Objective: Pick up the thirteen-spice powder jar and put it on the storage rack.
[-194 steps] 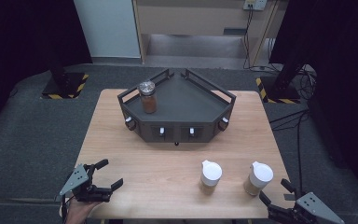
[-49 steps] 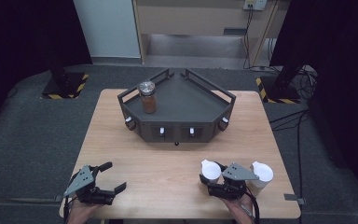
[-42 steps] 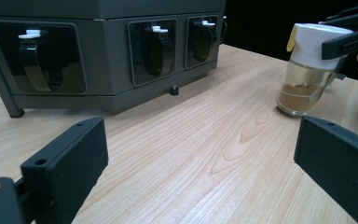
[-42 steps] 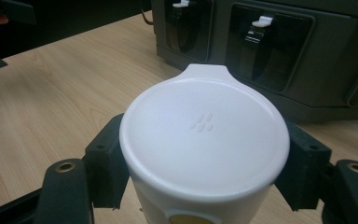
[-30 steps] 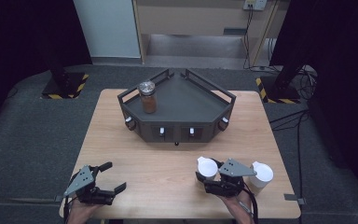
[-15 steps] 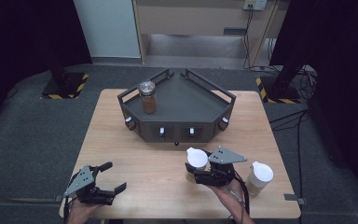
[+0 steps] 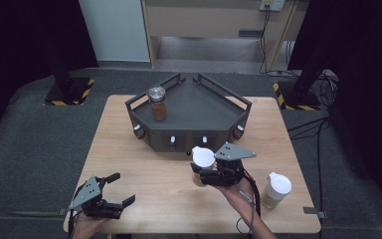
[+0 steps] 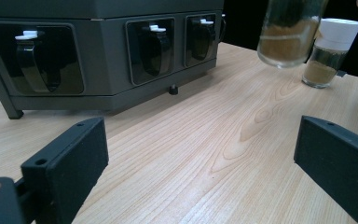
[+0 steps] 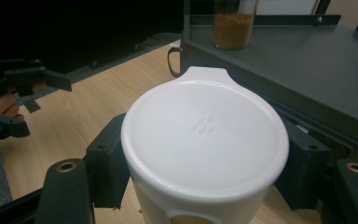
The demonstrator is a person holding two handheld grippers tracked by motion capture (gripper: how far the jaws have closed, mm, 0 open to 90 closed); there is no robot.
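Observation:
My right gripper (image 7: 199, 175) is shut on a white-lidded jar (image 7: 203, 157) of tan powder and holds it above the table, just in front of the dark grey rack (image 7: 214, 102). In the right gripper view the jar's lid (image 9: 205, 135) sits between both pads (image 9: 107, 163), with the rack's deck (image 9: 307, 60) close ahead. A metal-lidded jar (image 7: 157, 103) of brown powder stands on the rack's left side. My left gripper (image 7: 121, 189) rests open at the table's front left corner with nothing between its jaws. The left gripper view has the held jar (image 8: 286, 32) hanging clear of the wood.
A second white-lidded jar (image 7: 276, 190) stands on the wooden table (image 7: 129, 149) at the front right. The rack's front face (image 8: 121, 56) has recesses with white-capped clips. Dark floor surrounds the table.
The right gripper has lifted the white-lidded jar off the table and carried it left and toward the rack. The left gripper has stayed put.

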